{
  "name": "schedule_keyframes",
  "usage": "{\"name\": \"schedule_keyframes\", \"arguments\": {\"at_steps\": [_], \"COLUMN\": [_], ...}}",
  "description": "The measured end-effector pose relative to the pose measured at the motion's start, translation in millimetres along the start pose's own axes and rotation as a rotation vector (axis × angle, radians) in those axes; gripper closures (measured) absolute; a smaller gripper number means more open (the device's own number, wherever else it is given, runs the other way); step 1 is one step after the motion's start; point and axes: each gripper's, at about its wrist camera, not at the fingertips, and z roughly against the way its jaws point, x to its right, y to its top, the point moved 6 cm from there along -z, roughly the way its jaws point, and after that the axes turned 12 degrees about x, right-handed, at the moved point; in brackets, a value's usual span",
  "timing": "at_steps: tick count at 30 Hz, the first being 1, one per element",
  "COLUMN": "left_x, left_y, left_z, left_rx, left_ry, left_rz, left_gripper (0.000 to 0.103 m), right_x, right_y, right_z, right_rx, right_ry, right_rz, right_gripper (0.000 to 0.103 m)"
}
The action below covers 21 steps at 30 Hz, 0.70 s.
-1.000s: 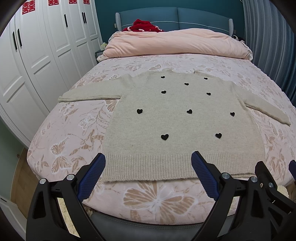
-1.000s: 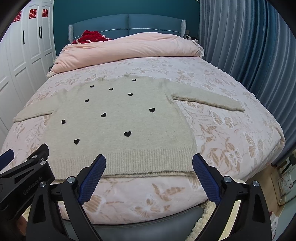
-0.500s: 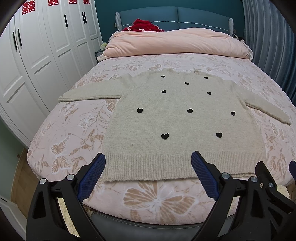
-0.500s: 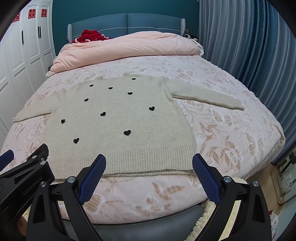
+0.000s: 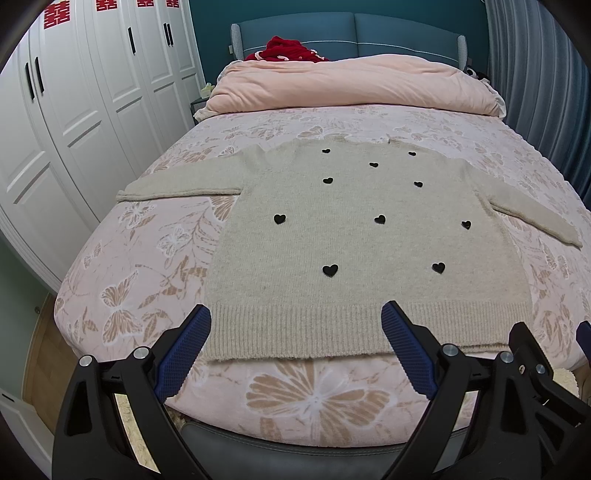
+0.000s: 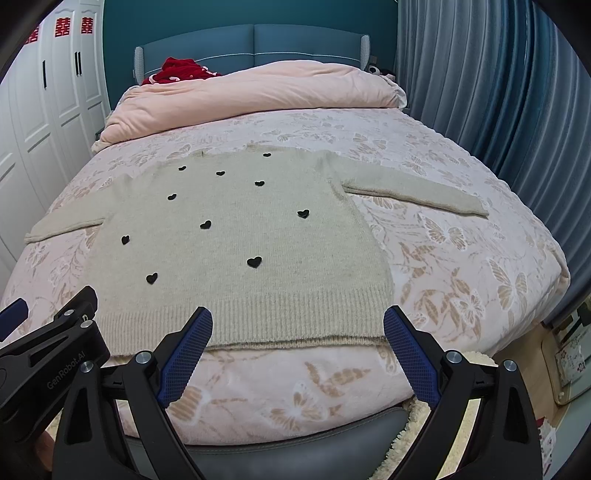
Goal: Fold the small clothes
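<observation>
Between the spread blue-padded fingers of the left gripper lies the ribbed hem of a beige knitted sweater with small black hearts, spread flat and face up on the bed; the fingers hold nothing and hover just short of the hem, above the foot edge of the pink butterfly-print bedspread. The right gripper is likewise wide apart and empty, its blue pads framing the right half of the same hem, with the sweater stretching away beyond its fingertips.

Beyond the left fingertips the sweater's body runs up the bed, one sleeve reaching out toward the white panelled wardrobe doors and the other sleeve angling off past the right finger. In the right wrist view, that right sleeve lies straight out over the bedspread toward the blue-grey pleated curtain.

Farther off, past the neckline, a peach-pink quilt is bundled across the head of the bed. Behind it a red garment rests against the teal upholstered headboard.
</observation>
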Motion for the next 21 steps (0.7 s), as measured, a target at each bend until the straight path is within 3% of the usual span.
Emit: {"name": "schedule_keyframes", "arguments": {"at_steps": [10,14,17,21], "left_x": [-5,-7,-12,-22], "left_y": [-14,-21,-18,-12], "left_z": [-7,-21,-30,-45], "left_rx": [-0.022,-0.066,-0.068,-0.075], "left_ry": [0.000,-0.061,-0.088,-0.105], "left_rz": [0.003,0.055,0.124,0.236], "left_gripper": [0.012,0.006,0.005,0.005], "right_x": [-1,7,41,122], "right_y": [-6,-14,-7,19], "right_z": [-7,-34,-62,-116], "right_rx": [-0.027,-0.098,-0.111,-0.121], "right_ry": [0.018,0.164,0.158,0.140], "right_rz": [-0.007,-0.066,-0.138,-0.347], "right_gripper": [0.009,0.009,0.009,0.009]}}
